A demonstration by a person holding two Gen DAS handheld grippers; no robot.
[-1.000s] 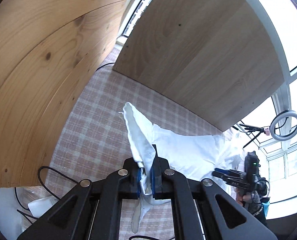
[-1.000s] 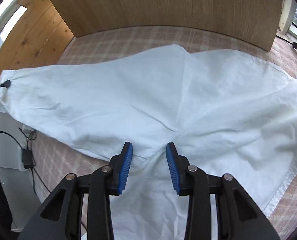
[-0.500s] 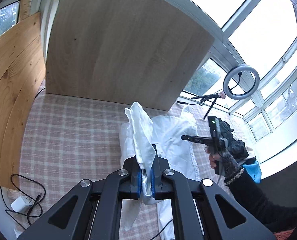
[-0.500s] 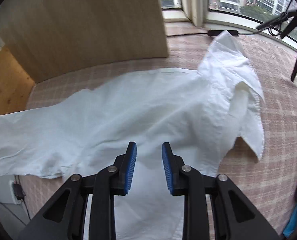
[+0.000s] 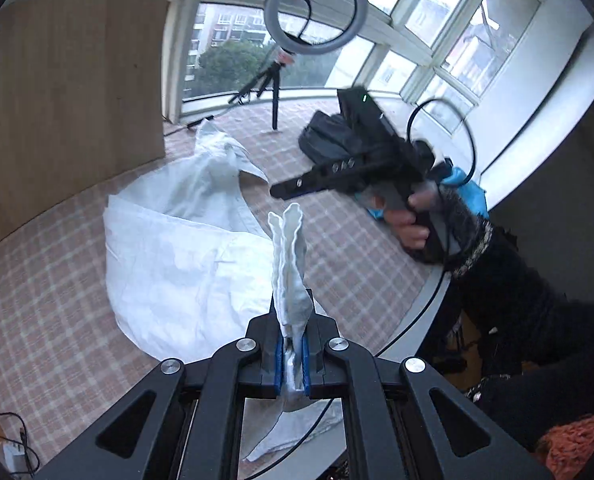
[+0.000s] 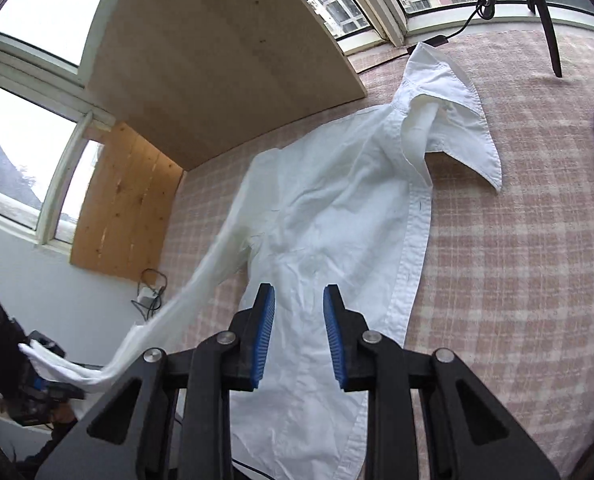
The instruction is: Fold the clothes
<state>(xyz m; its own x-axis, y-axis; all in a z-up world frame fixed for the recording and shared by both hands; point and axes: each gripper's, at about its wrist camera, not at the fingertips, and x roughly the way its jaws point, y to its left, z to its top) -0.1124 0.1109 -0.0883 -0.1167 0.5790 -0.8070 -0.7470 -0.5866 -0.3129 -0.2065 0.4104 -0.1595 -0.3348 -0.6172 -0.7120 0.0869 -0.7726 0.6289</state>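
White shirt (image 6: 337,216) spread on the bench (image 6: 517,248) with its checked pink cover, collar toward the far edge by the windows, hem at the near edge. Left gripper (image 5: 293,354): fingers clamped tight on a bunched sleeve cuff (image 5: 289,264), lifted clear of the bench, sleeve stretched taut off the left edge. Right gripper (image 6: 299,336): fingers parted, nothing between them, hovering above the shirt's lower body.
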